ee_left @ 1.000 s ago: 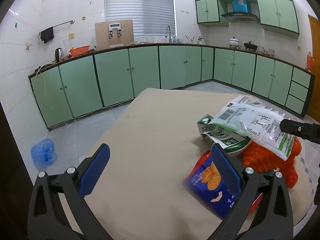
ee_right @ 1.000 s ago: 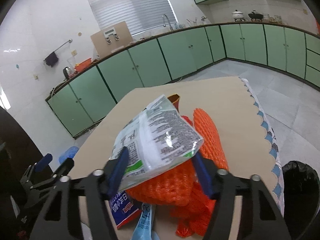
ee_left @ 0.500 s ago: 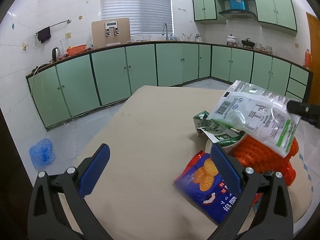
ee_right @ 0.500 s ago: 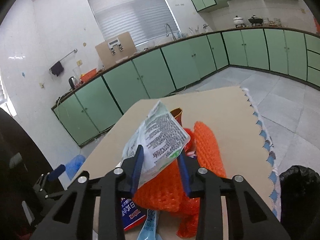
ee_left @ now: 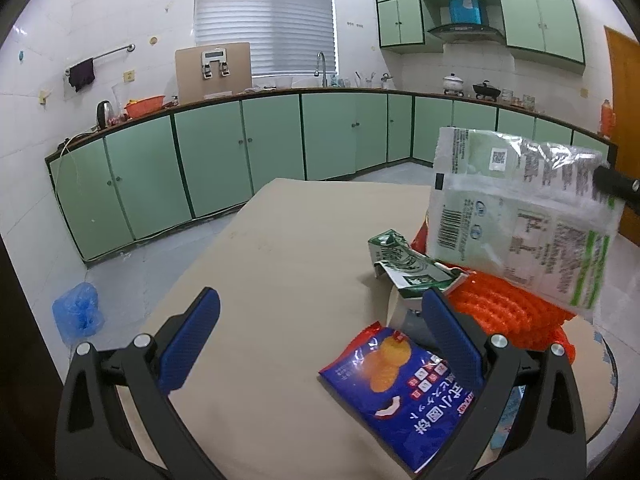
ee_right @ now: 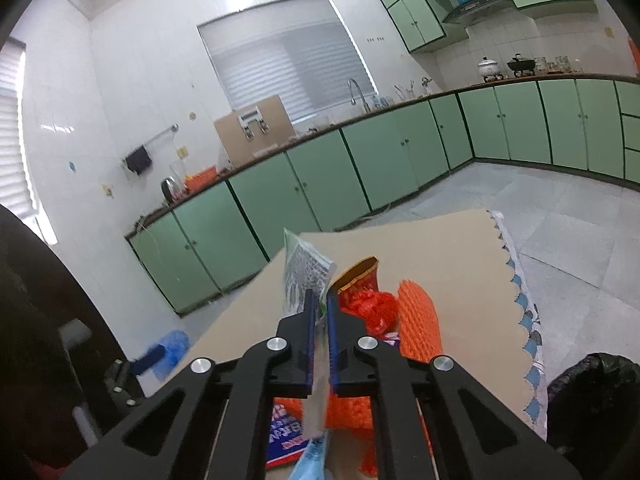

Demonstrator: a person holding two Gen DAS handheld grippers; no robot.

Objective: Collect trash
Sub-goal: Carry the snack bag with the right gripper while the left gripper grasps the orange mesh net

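Note:
My right gripper (ee_right: pixel 319 300) is shut on a white and green plastic bag (ee_right: pixel 302 276), pinched edge-on between its blue pads. From the left wrist view that bag (ee_left: pixel 516 216) hangs in the air above the trash pile, with the right gripper's tip (ee_left: pixel 616 185) at its right edge. Below it lie an orange foam net (ee_left: pixel 504 312), a crushed green and white carton (ee_left: pixel 404 264) and a blue snack packet (ee_left: pixel 404 384). My left gripper (ee_left: pixel 320 340) stands open low over the beige table (ee_left: pixel 280 260); its right finger is over the snack packet's edge.
A black trash bag (ee_right: pixel 592 396) sits on the floor beyond the table's scalloped right edge. A red wrapper (ee_right: pixel 366 300) lies beside the orange net (ee_right: pixel 418 320). A blue plastic bag (ee_left: pixel 78 312) lies on the floor at left. Green kitchen cabinets line the far walls.
The right gripper's jaws came together on the white and green bag and lifted it up off the orange net. The left gripper has stayed open and nearly still.

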